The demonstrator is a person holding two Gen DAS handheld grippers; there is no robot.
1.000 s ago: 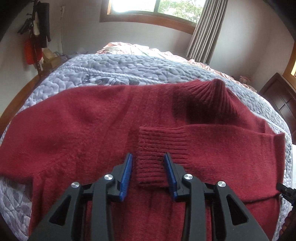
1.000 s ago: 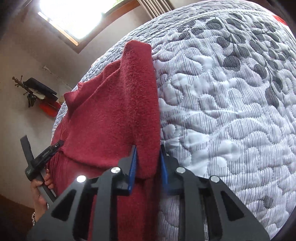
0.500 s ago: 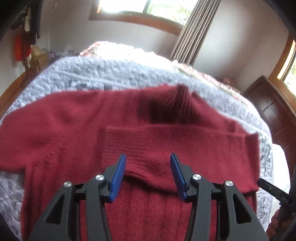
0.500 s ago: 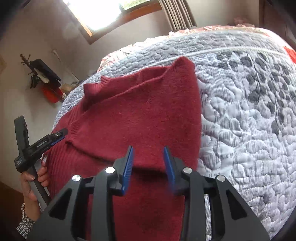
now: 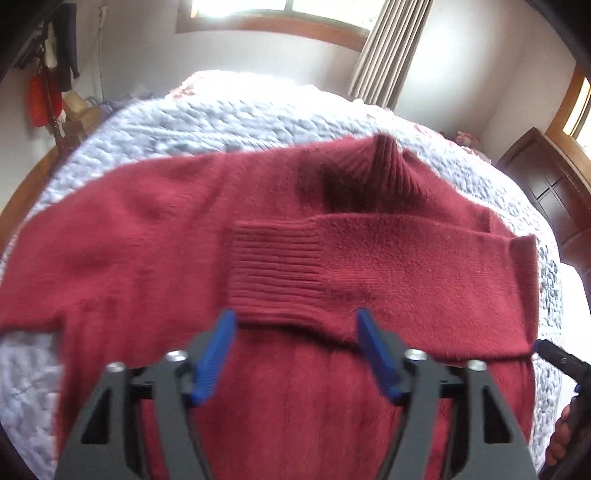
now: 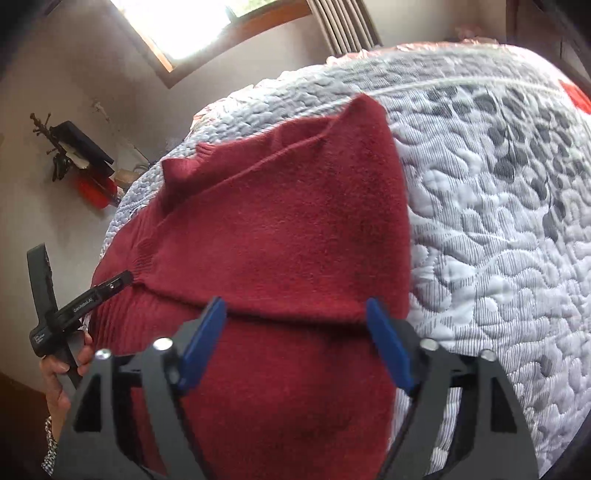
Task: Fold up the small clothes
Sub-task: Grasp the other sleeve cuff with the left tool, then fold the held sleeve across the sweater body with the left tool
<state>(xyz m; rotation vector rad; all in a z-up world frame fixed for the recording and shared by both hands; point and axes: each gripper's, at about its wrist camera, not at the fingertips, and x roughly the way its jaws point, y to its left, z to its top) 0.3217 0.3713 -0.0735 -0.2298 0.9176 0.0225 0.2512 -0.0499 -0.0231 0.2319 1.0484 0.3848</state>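
- The left gripper (image 5: 293, 345) hangs just above the red sweater (image 5: 155, 251), blue fingers (image 5: 212, 356) spread wide, nothing between them.
- The right gripper (image 6: 295, 339) is likewise spread wide and empty, over the sweater's right edge.
- The sweater lies flat on the quilted bedspread (image 6: 498, 229); its right sleeve (image 5: 388, 266) is folded across the chest, ribbed cuff (image 5: 273, 273) just beyond the left gripper's tips.
- The ribbed collar (image 5: 384, 166) sits beyond the folded sleeve.
- Past the sweater, a curtain (image 5: 391, 48) hangs by the window (image 5: 273, 11).
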